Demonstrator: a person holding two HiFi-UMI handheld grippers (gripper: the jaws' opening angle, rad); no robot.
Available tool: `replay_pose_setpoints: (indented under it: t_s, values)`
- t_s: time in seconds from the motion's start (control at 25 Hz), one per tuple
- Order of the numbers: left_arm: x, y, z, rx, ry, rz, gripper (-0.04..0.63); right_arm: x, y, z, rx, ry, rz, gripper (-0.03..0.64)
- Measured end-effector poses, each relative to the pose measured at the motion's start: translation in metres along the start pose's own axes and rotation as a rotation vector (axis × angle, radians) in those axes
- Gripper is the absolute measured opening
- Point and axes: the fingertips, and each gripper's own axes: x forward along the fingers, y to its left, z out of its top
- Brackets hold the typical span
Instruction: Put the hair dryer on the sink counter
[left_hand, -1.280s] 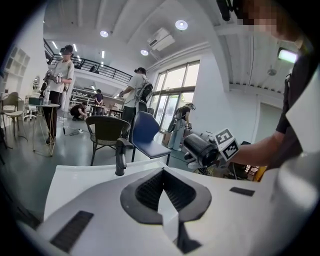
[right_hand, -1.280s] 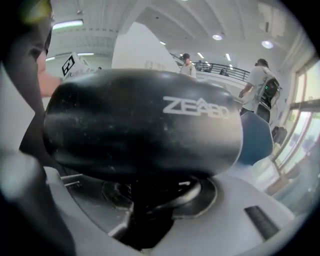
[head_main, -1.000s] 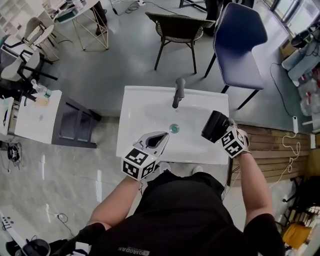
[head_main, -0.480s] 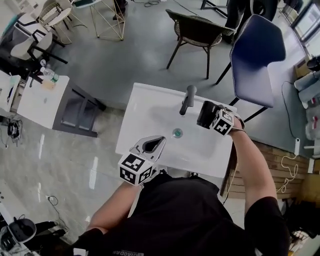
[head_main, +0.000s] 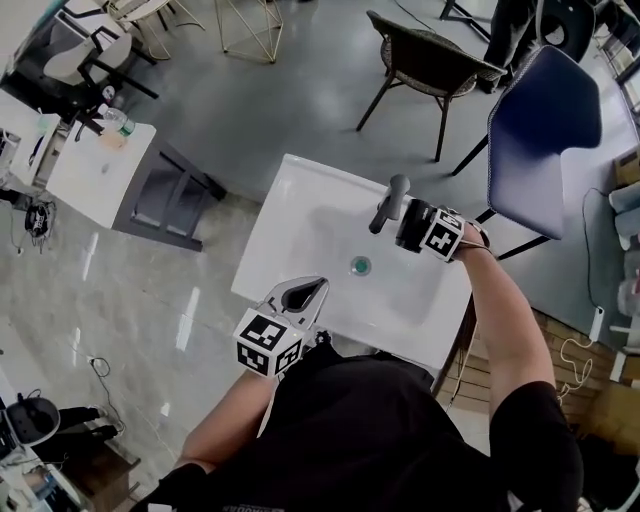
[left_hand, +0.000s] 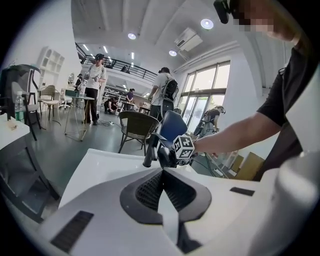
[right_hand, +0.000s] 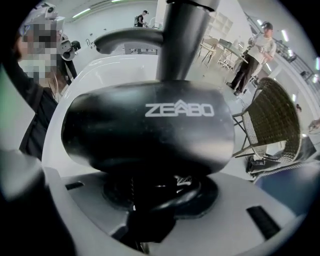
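Right arm: it reached forward over the right side of the sink counter (head_main: 296, 196), the forearm bare below a black sleeve, with the wrist tipped steeply down.
Right gripper (head_main: 420, 230): it sat at the back right of the basin, just beside the faucet (head_main: 390, 200).
Right jaws: they were closed on the hair dryer (head_main: 407, 222) at its underside and had just eased a little wider, with the dryer between them.
Hair dryer: in the right gripper view its black barrel (right_hand: 150, 125) lay crosswise above the jaws with the faucet stem (right_hand: 182, 35) rising right behind it.
Left arm: it was bent close to the body, holding the left gripper (head_main: 300, 296) over the counter's front edge, short of the drain (head_main: 361, 266).
Left jaws: the 2 pads (left_hand: 145, 192) met along 1 line, with nothing between them.
Hard to make out: whether the dryer touched the counter or hung just above it could not be told. The barrel hid its grip from the right gripper view, leaving only dark shapes between the jaws.
Cut off: the head view lost the person's right shoulder at the frame edge.
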Motion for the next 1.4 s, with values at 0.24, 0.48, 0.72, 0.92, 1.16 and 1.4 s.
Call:
replay_pose_setpoints:
  t_s: [0.24,0.48,0.72,0.92,1.16,1.4]
  values:
    - [0.0,0.002,-0.002,-0.01,0.004,0.02,0.0,0.003,-0.004,0.003,0.023,-0.016,0.032,0.18]
    - [0.004,-0.001,0.003,-0.005,0.001,0.013,0.0,0.001,-0.007,0.003,0.023,-0.019,0.026,0.209]
    - [0.005,-0.001,0.005,0.006,0.001,0.006,0.0,0.002,-0.007,0.002,0.021,-0.032,-0.002,0.213]
    - [0.002,0.002,0.008,0.012,0.0,-0.004,0.0,-0.002,-0.009,0.005,0.04,-0.043,-0.036,0.223]
    - [0.003,0.0,0.01,0.026,-0.001,-0.027,0.0,-0.014,-0.006,0.004,0.05,-0.066,-0.09,0.23]
    - [0.007,-0.007,0.012,0.05,0.003,-0.073,0.0,-0.031,-0.002,-0.002,0.056,-0.065,-0.132,0.238]
